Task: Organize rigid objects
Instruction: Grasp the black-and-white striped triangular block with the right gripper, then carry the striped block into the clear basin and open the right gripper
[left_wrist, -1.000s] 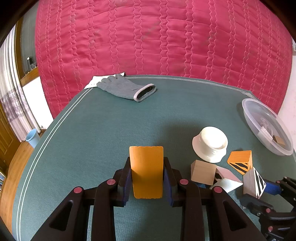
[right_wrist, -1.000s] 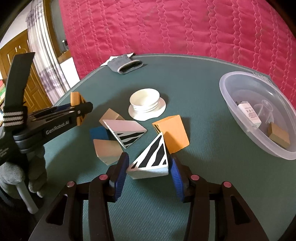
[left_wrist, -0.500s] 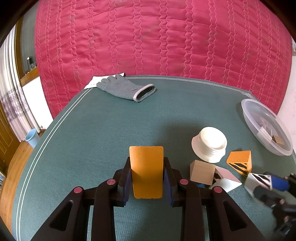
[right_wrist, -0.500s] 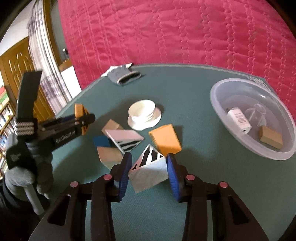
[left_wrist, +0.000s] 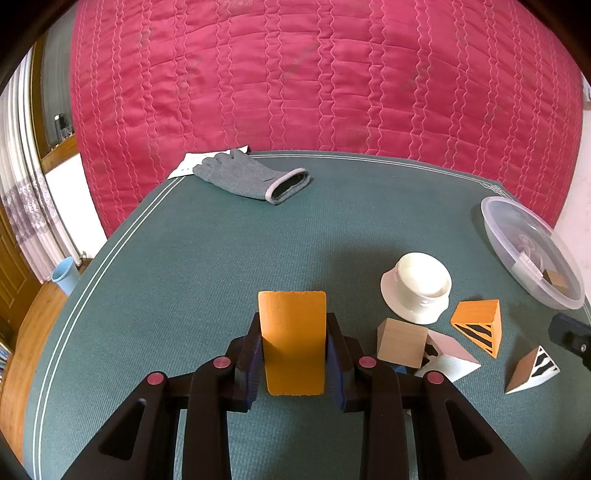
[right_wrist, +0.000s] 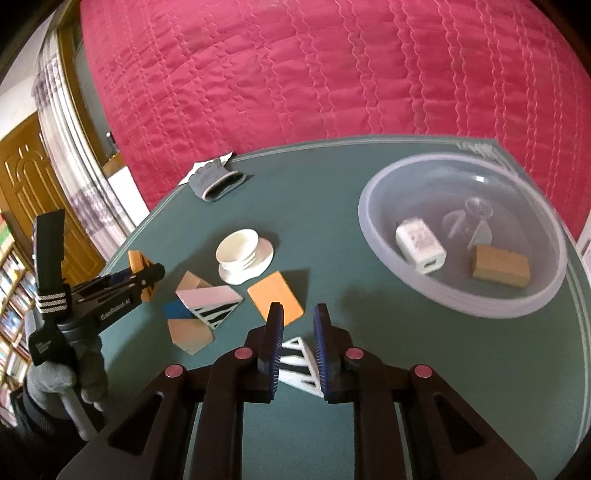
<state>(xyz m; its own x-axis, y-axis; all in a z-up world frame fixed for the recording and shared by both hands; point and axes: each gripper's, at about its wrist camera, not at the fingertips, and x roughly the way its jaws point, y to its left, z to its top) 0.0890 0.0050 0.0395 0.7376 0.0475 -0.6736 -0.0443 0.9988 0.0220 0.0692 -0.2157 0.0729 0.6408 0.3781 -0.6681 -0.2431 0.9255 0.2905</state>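
Left hand-held gripper (left_wrist: 293, 354) clamped on an orange block (left_wrist: 292, 341), held upright above the worktop (left_wrist: 207, 258).

Right hand-held gripper (right_wrist: 297, 343) jaws drawn narrow. The striped wedge (right_wrist: 297, 363) sits low between the pads; in the left view it appears to rest on the worktop, so whether the grip is firm cannot be told.

Risks:
- A wedge has sloped faces, so the pads may squeeze it out, likely dropping it onto the orange wedge (right_wrist: 275, 297) just ahead.
- The clear bowl (right_wrist: 373, 236), ahead and right, already holds a white adapter (right_wrist: 419, 245) and a tan block (right_wrist: 500, 266). A hard drop could knock them.
- The cup and saucer (right_wrist: 243, 254) ahead-left are fragile.
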